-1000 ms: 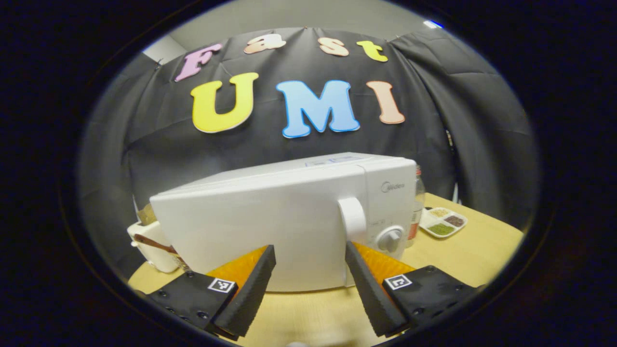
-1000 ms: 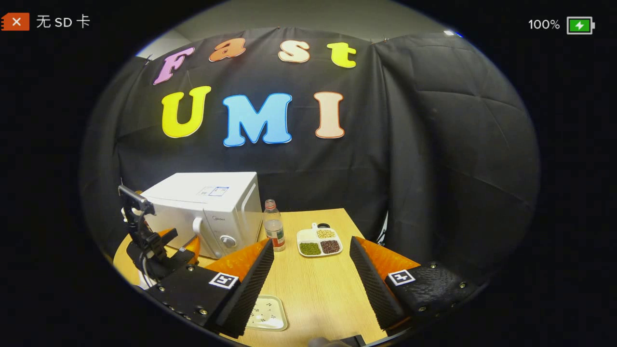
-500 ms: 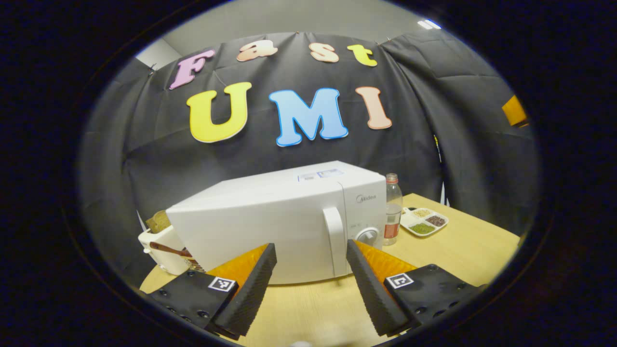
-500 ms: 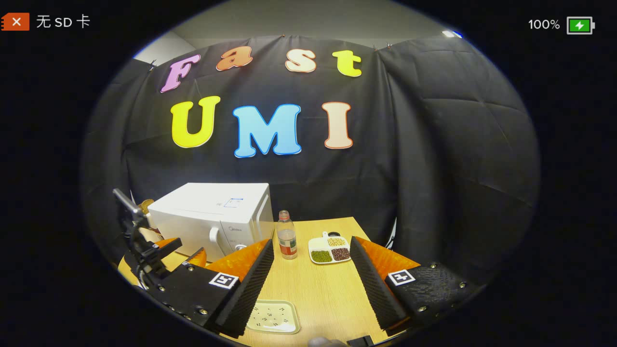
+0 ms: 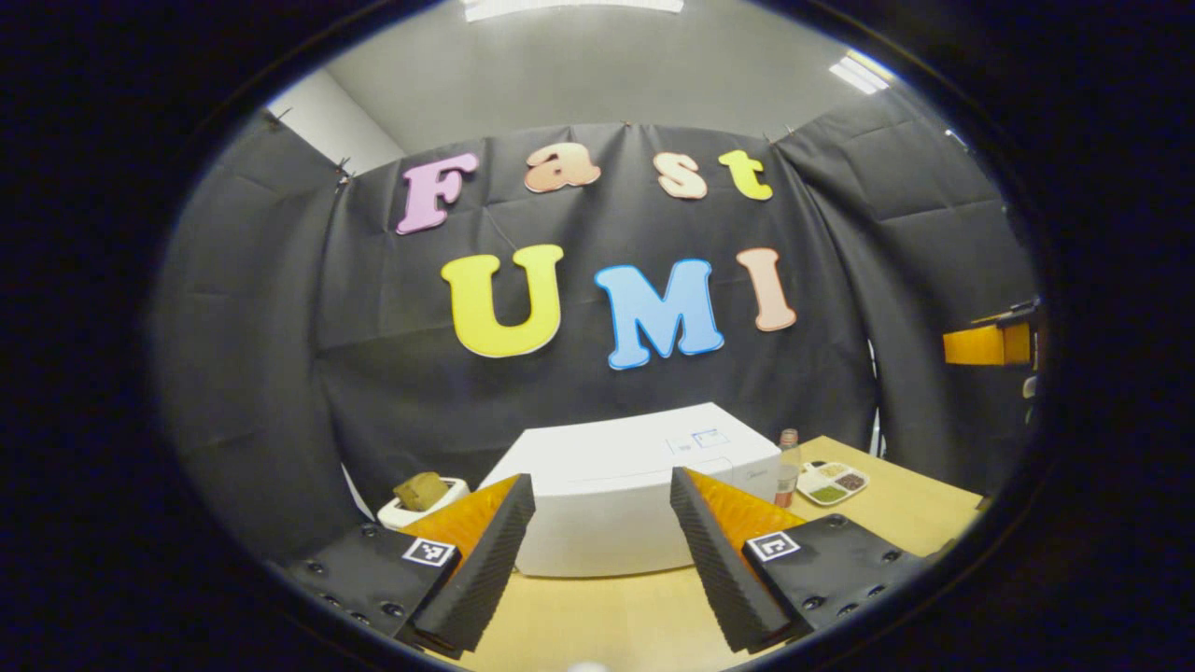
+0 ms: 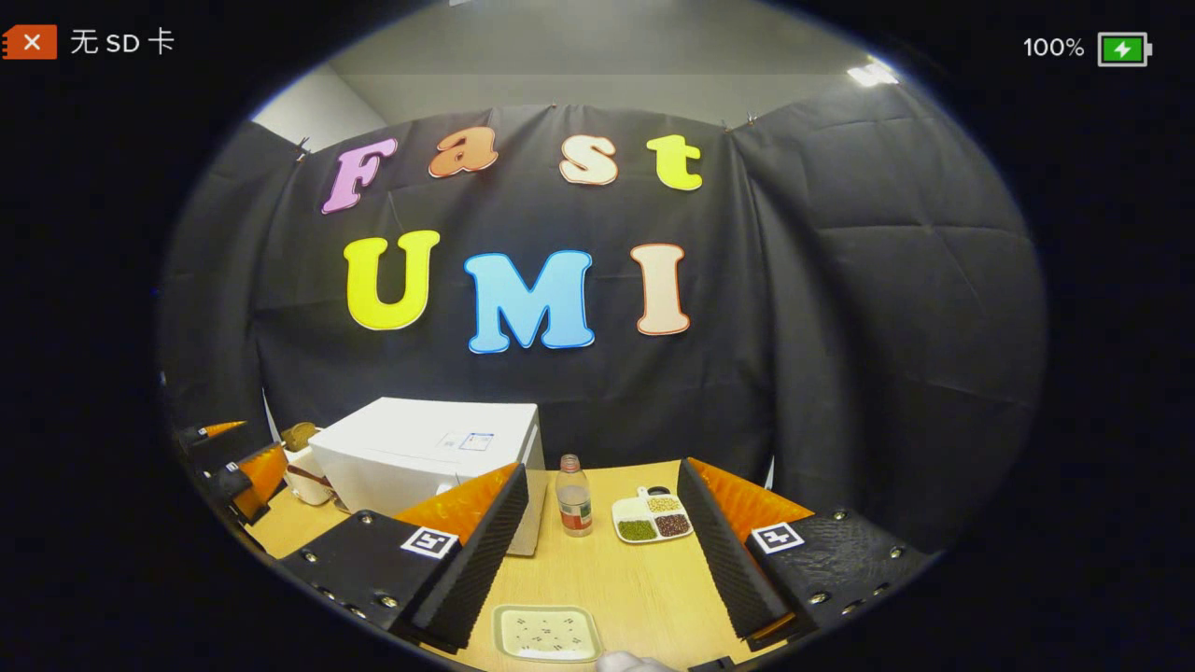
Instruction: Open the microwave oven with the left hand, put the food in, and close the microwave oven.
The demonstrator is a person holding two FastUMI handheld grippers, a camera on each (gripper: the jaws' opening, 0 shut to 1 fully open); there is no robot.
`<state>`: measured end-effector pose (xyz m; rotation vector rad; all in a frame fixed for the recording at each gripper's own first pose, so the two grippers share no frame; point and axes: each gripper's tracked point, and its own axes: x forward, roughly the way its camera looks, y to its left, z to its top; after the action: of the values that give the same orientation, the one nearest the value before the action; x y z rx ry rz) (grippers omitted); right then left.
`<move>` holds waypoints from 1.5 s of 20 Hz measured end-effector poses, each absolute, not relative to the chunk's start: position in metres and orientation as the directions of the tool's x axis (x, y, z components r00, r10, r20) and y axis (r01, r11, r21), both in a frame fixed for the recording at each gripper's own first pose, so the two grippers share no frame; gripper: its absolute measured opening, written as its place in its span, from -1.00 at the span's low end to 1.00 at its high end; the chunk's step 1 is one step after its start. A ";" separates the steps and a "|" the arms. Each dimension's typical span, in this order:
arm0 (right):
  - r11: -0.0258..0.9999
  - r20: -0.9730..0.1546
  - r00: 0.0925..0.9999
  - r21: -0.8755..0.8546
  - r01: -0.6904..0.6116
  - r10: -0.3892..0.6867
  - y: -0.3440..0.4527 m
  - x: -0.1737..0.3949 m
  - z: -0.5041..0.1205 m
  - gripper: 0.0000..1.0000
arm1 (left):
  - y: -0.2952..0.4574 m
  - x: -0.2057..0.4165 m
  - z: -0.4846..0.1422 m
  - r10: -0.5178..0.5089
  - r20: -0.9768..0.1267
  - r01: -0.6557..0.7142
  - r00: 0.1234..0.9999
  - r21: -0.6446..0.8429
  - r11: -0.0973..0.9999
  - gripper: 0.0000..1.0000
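Jaws on both of my grippers stand wide apart, nothing between them.

Left gripper view, left to right: my left gripper hangs above the near part of the wooden table, tilted up so that much of the wall cloth and ceiling comes in. At far left on the table sits a white container with a brown lump on top. Next, straight ahead between my fingers, is the white microwave, door closed, seen from slightly above. Just beside its right corner stands a small clear bottle, and right of that a white divided dish holding green, dark and pale grains. At the far right edge an orange part of my other gripper pokes in.

Right gripper view, left to right: the left gripper shows at the far left edge, orange fingers spread, well apart from the microwave. The bottle stands just right of the microwave, then the divided dish. My right gripper hangs over the table, and below it, near the front edge, lies a pale square plate with small dark specks. I cannot tell what the specks are.
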<state>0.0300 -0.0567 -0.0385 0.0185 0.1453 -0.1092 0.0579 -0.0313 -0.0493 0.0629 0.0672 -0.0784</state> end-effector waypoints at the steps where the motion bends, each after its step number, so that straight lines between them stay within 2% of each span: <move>1: 0.994 -0.137 0.985 0.024 0.110 -0.105 -0.054 0.028 -0.034 0.97 | -0.020 0.053 -0.037 -0.062 -0.058 0.066 0.996 0.066 0.996 0.94; 2: 0.993 -0.125 0.987 0.029 0.110 -0.106 -0.053 0.027 -0.029 0.96 | -0.013 0.048 -0.027 -0.059 -0.049 0.062 0.997 0.063 0.996 1.00; 3: 0.992 -0.110 0.987 0.033 0.118 -0.114 -0.054 0.027 -0.025 0.96 | -0.009 0.044 -0.019 -0.061 -0.043 0.063 0.997 0.057 0.996 0.95; 6: 0.992 -0.074 0.990 0.043 0.121 -0.118 -0.047 0.025 -0.015 0.96 | 0.007 0.032 0.003 -0.047 -0.008 0.047 0.999 0.053 0.997 1.00; 12: 0.995 -0.021 0.995 -0.013 0.095 -0.095 -0.029 0.019 0.000 0.96 | 0.010 0.018 0.011 -0.047 -0.009 0.048 0.999 0.041 0.998 1.00; 19: 0.998 -0.028 0.998 -0.017 0.063 -0.063 -0.015 0.021 0.002 0.96 | 0.014 0.026 0.018 -0.036 -0.018 0.034 0.999 -0.067 0.997 1.00; 20: 0.998 -0.027 0.998 -0.012 0.062 -0.062 -0.015 0.021 0.003 0.96 | 0.014 0.027 0.021 -0.030 -0.012 0.029 0.999 -0.067 0.997 1.00; 21: 0.998 -0.028 0.998 -0.011 0.064 -0.064 -0.016 0.023 0.003 0.96 | 0.014 0.029 0.024 -0.028 -0.006 0.028 1.000 -0.060 0.998 0.89; 27: 0.997 -0.028 0.997 -0.008 0.071 -0.072 -0.015 0.025 0.002 0.96 | 0.006 0.035 0.025 -0.048 0.008 0.048 0.999 -0.060 0.997 0.99; 28: 0.997 -0.029 0.997 -0.009 0.071 -0.071 -0.015 0.026 0.001 0.96 | 0.006 0.034 0.024 -0.047 0.008 0.048 0.999 -0.058 0.997 0.89; 30: 0.997 -0.026 0.997 -0.007 0.071 -0.071 -0.015 0.026 0.003 0.96 | 0.009 0.034 0.029 -0.042 0.020 0.043 0.999 -0.046 0.998 0.89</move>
<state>0.0261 -0.0146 0.0033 -0.0066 0.0259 -0.0715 0.0344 0.0085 0.0291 -0.0461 -0.0188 -0.0426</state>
